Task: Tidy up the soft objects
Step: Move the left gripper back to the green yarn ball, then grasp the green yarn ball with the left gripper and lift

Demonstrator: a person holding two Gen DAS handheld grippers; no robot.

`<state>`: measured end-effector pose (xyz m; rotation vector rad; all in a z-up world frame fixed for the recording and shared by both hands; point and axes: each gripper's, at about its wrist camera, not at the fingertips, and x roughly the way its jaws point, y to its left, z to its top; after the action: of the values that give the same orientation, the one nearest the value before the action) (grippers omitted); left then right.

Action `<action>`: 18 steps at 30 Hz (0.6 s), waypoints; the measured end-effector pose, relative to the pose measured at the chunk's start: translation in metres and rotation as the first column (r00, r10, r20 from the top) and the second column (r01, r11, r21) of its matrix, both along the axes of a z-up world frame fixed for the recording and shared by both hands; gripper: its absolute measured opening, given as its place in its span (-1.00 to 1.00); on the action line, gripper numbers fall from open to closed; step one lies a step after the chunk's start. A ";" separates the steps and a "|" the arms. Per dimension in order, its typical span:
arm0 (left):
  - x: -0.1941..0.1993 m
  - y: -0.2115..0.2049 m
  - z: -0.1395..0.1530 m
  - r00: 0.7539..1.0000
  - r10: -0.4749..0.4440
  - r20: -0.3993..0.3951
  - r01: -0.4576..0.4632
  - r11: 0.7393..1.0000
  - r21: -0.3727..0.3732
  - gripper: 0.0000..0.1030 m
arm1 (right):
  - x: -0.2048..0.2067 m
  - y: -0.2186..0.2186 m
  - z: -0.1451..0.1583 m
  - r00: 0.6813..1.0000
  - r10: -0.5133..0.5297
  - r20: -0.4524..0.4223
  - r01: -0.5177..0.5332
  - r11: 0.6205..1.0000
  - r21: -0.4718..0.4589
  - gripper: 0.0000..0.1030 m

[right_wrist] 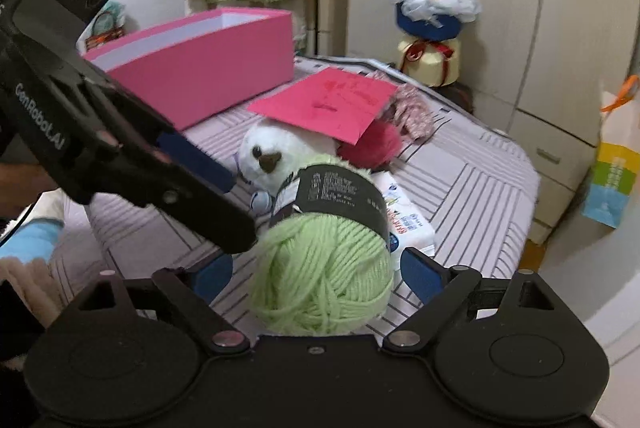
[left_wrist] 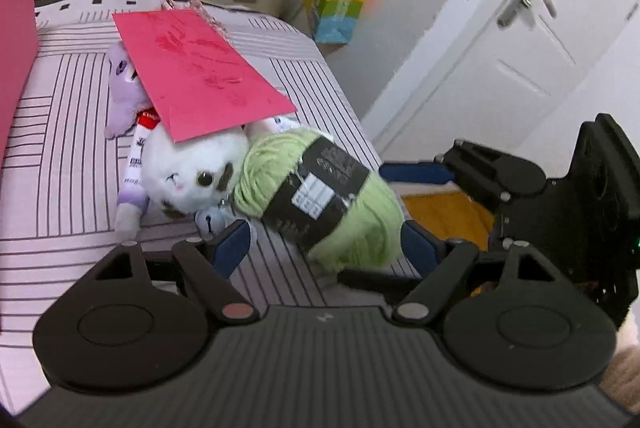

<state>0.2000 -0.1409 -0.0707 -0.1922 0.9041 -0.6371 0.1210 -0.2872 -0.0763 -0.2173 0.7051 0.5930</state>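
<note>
We see the green yarn ball (right_wrist: 322, 260) lying on the striped bed (right_wrist: 472, 188), between the spread blue pads of our right gripper (right_wrist: 320, 274), which do not press on it. At twelve o'clock from it lies a white plush toy (right_wrist: 276, 152) under a red card (right_wrist: 332, 102). Our left gripper (left_wrist: 326, 242) also stands apart, the yarn at its one o'clock; the pink box (right_wrist: 208, 56) sits at ten.

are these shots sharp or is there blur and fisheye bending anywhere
Left wrist view: the green yarn ball and red card edges are slightly smeared, and the door leans from fisheye bending. Right wrist view: the yarn is fairly sharp, the wardrobe lines bow, and the corners go dark.
</note>
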 end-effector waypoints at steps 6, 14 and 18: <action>0.008 -0.006 -0.020 0.995 0.091 -0.037 -0.093 0.993 -0.076 0.59 | 0.015 0.001 -0.023 0.999 0.013 -0.034 -0.013 1.000 0.012 0.82; 0.004 -0.009 -0.045 0.987 0.146 -0.060 -0.154 0.975 -0.163 0.61 | 0.001 0.000 -0.039 0.995 -0.095 -0.032 0.099 0.984 0.147 0.74; -0.002 -0.010 -0.047 0.990 0.136 -0.047 -0.142 0.971 -0.190 0.55 | -0.013 -0.001 -0.040 0.982 -0.190 -0.023 0.190 0.963 0.192 0.41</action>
<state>0.1978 -0.1509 -0.1181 -0.4381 0.8531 -0.5919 0.1081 -0.2883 -0.1160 0.0328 0.6588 0.4744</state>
